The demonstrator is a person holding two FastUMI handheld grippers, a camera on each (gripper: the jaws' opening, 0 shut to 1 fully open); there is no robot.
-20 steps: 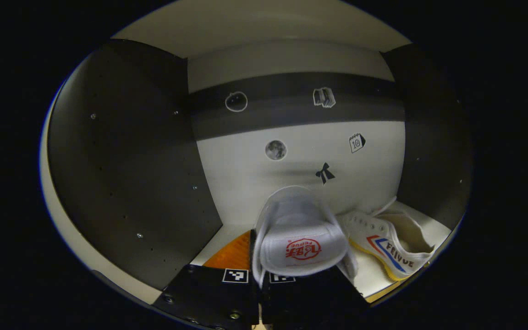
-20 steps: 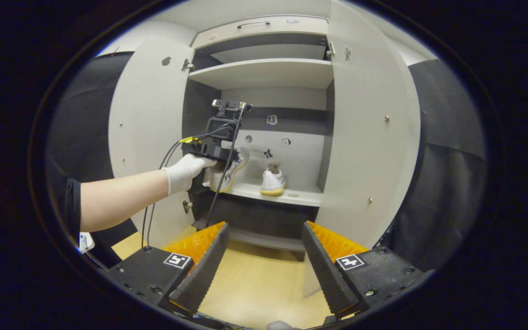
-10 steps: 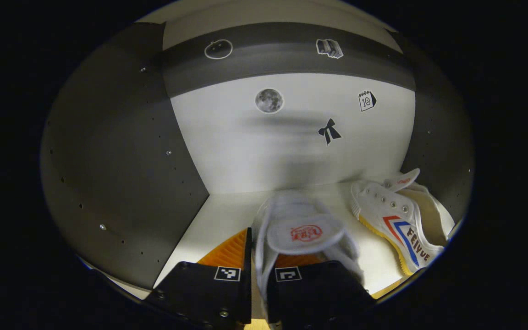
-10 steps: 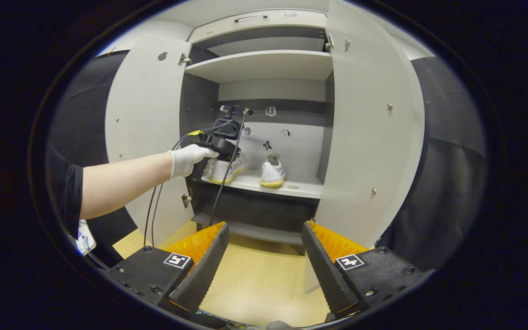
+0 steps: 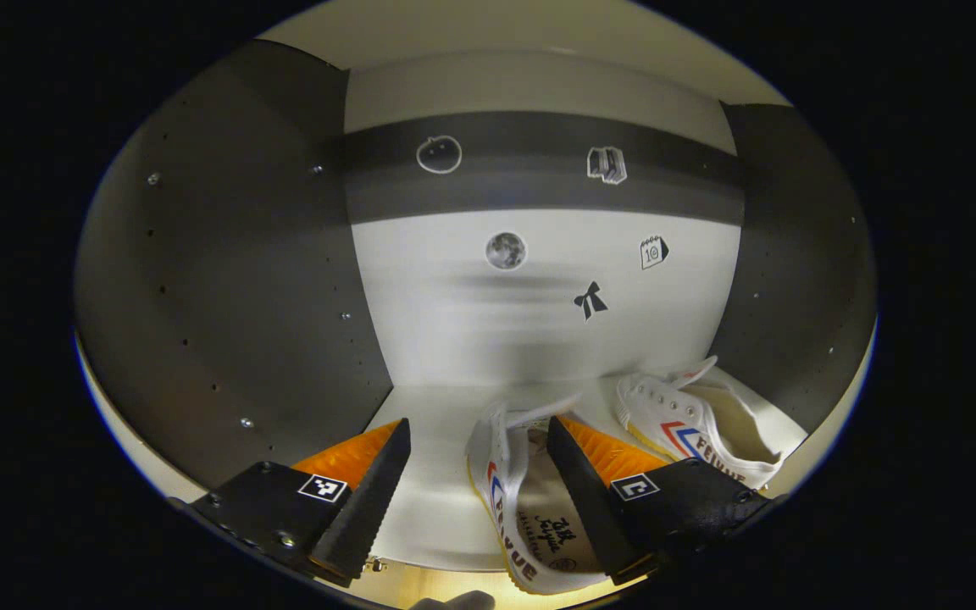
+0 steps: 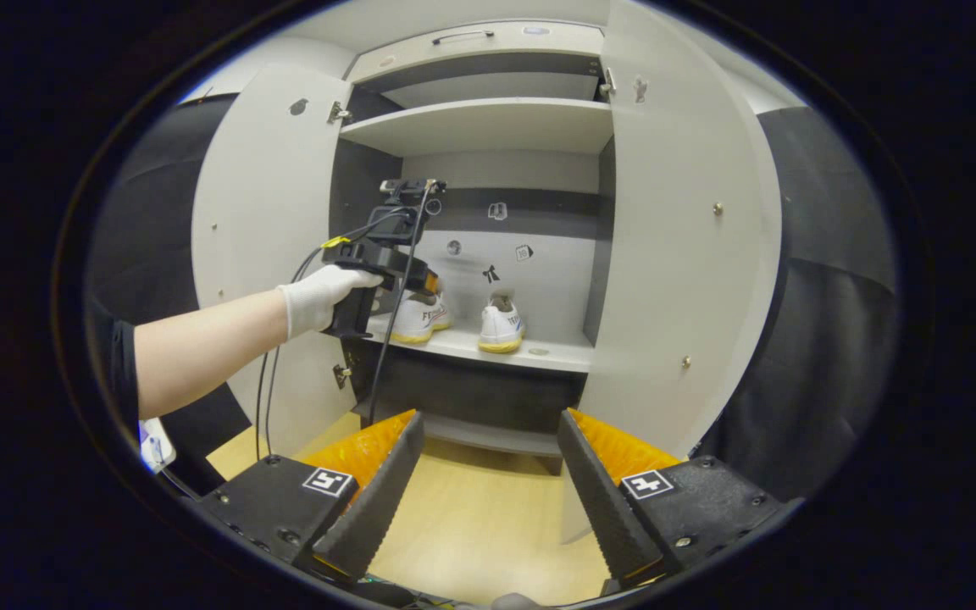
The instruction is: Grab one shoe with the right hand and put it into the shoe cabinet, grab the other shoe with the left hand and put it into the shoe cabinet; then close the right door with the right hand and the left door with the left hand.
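Note:
Two white canvas shoes stand side by side on the cabinet's middle shelf (image 5: pixel 433 407). The left shoe (image 5: pixel 509 500) lies between the open fingers of my left gripper (image 5: pixel 478 424), which no longer press on it. The right shoe (image 5: pixel 695 424) sits near the dark right wall. From the right gripper view, a gloved hand (image 6: pixel 314 296) holds the left gripper (image 6: pixel 420 284) just above the left shoe (image 6: pixel 422 315), with the other shoe (image 6: pixel 501 326) beside it. My right gripper (image 6: pixel 490 417) hangs open and empty in front of the cabinet, over the wooden floor.
Both cabinet doors stand wide open: the left door (image 6: pixel 259 229) behind the person's arm and the right door (image 6: pixel 679 237). An upper shelf (image 6: pixel 488 127) and a lower shelf (image 6: pixel 479 436) span the cabinet. Cables (image 6: pixel 378 356) hang from the left gripper. Small stickers dot the back wall (image 5: pixel 539 305).
The left gripper lowered the shoe onto the shelf, opened and let it go, then drew back slightly. The right gripper stayed open and nearly still.

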